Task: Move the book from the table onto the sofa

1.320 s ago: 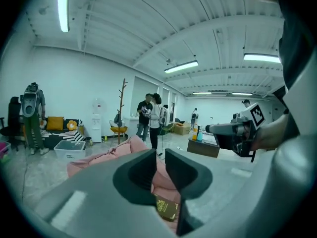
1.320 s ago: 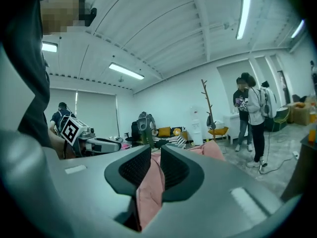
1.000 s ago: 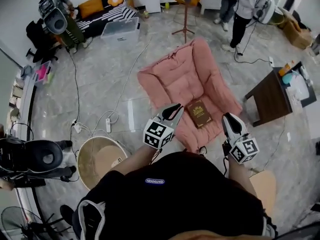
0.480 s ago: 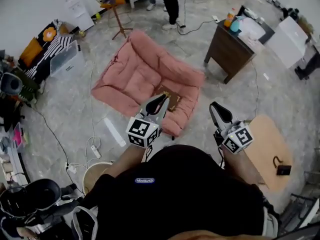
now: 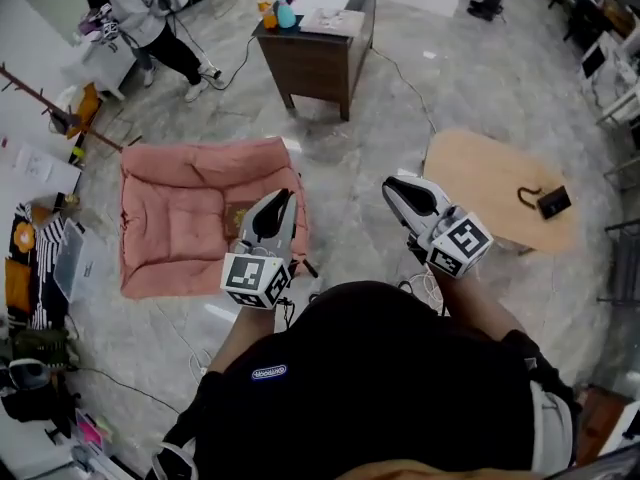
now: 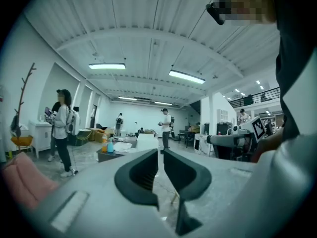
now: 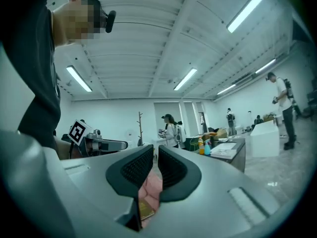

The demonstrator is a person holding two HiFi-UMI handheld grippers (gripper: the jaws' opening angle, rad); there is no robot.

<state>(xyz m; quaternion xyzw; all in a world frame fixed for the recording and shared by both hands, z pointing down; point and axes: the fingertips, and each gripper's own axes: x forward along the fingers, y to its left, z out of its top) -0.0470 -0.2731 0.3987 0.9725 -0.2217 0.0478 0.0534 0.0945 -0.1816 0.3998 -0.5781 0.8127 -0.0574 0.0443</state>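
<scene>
The brown book point(image 5: 238, 218) with a gold cover lies on the pink sofa point(image 5: 180, 228), near its right side. My left gripper point(image 5: 280, 196) hovers just right of the book, shut and empty; in its own view point(image 6: 160, 155) only a thin slit shows between the pads. My right gripper point(image 5: 392, 184) is held further right over bare floor. Its jaws have just been closing with nothing between them, and they stand almost together point(image 7: 155, 152). Through that slit, the right gripper view shows the sofa point(image 7: 151, 190) and the book point(image 7: 144, 209).
A dark brown table point(image 5: 315, 53) with bottles and papers stands at the back. An oval wooden table point(image 5: 495, 183) carrying a small black object point(image 5: 553, 202) is at the right. A person point(image 5: 145, 13) stands far left, and cables trail over the marble floor.
The head view has swung round, so the sofa slid from centre to the left and the oval table came in at right. The book stays on the sofa. Both grippers moved with the turn, empty.
</scene>
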